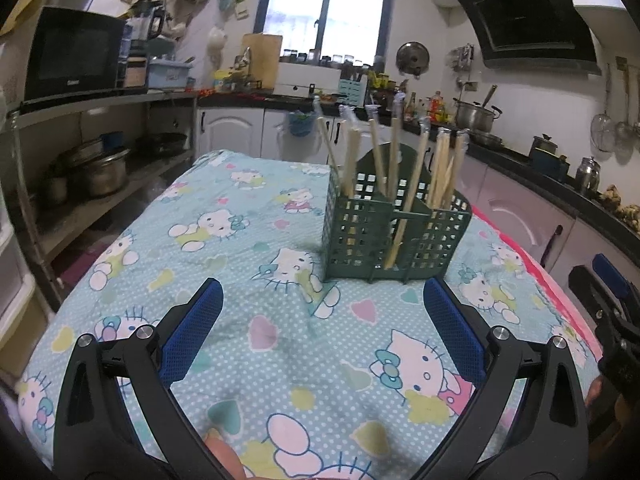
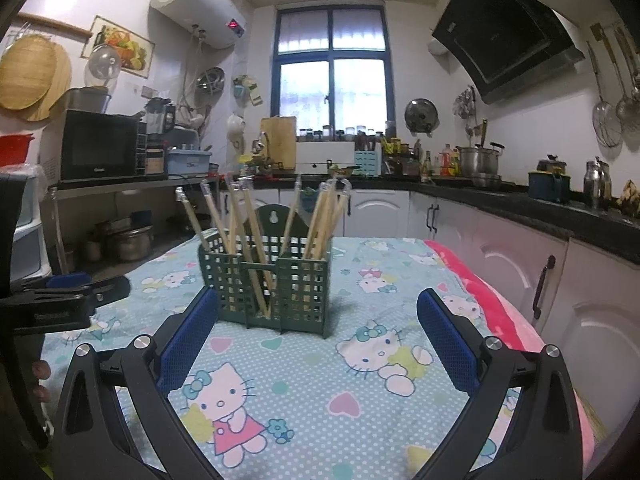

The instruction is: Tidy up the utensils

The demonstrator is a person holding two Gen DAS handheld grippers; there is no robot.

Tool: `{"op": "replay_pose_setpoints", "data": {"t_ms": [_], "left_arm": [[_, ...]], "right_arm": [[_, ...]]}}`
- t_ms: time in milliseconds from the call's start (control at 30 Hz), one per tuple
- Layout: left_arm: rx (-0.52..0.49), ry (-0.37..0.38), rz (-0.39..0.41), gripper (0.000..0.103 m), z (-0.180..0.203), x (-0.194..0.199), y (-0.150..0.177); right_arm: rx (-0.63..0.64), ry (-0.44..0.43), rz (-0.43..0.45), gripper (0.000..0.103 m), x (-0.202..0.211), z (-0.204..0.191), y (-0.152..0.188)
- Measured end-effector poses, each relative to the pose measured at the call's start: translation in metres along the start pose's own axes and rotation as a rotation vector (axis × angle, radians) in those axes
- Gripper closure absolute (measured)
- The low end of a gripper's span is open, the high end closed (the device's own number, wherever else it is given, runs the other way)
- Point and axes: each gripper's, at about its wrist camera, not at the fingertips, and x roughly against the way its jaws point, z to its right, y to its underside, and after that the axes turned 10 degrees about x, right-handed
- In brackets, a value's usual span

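Note:
A green plastic lattice holder point(image 1: 394, 232) point(image 2: 268, 284) stands upright on the cartoon-cat tablecloth point(image 1: 240, 240) point(image 2: 320, 384). Several wooden chopsticks point(image 1: 416, 176) point(image 2: 240, 232) stick up out of its compartments, leaning outward. My left gripper point(image 1: 324, 300) is open just in front of the holder and a little left of it, nothing between its blue pads. My right gripper point(image 2: 318, 312) is open too, the holder just beyond its left finger point(image 2: 188, 336). The right gripper also shows at the right edge of the left wrist view point(image 1: 612, 304), the left gripper at the left edge of the right wrist view point(image 2: 60, 292).
A pink cloth edge point(image 2: 488, 304) runs along the table's right side. Beyond it stand white cabinets point(image 2: 520, 264) under a dark counter with pots. A metal shelf point(image 1: 100, 152) with a microwave and pans stands left. A person's fingers point(image 2: 40, 376) show at the left.

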Motion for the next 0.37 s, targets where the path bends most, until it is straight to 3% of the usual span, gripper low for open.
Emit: {"op": "replay_pose_setpoints", "data": {"t_ms": [133, 200, 300, 367], "left_arm": [[0.040, -0.004, -0.037, 0.011, -0.015, -0.008, -0.012], [0.067, -0.015, -0.079, 0.011, -0.032, -0.024, -0.029], [0.079, -0.099, -0.200, 0.011, -0.060, -0.068, -0.052], [0.061, -0.189, -0.222, 0.010, -0.073, -0.097, -0.060]], "right_arm": [[-0.062, 0.022, -0.052, 0.006, -0.012, 0.021, -0.002], [-0.086, 0.055, -0.134, 0.006, -0.031, 0.042, -0.003], [-0.124, 0.109, -0.310, 0.006, -0.076, 0.081, 0.003], [-0.142, 0.151, -0.464, 0.006, -0.113, 0.107, 0.013]]}}
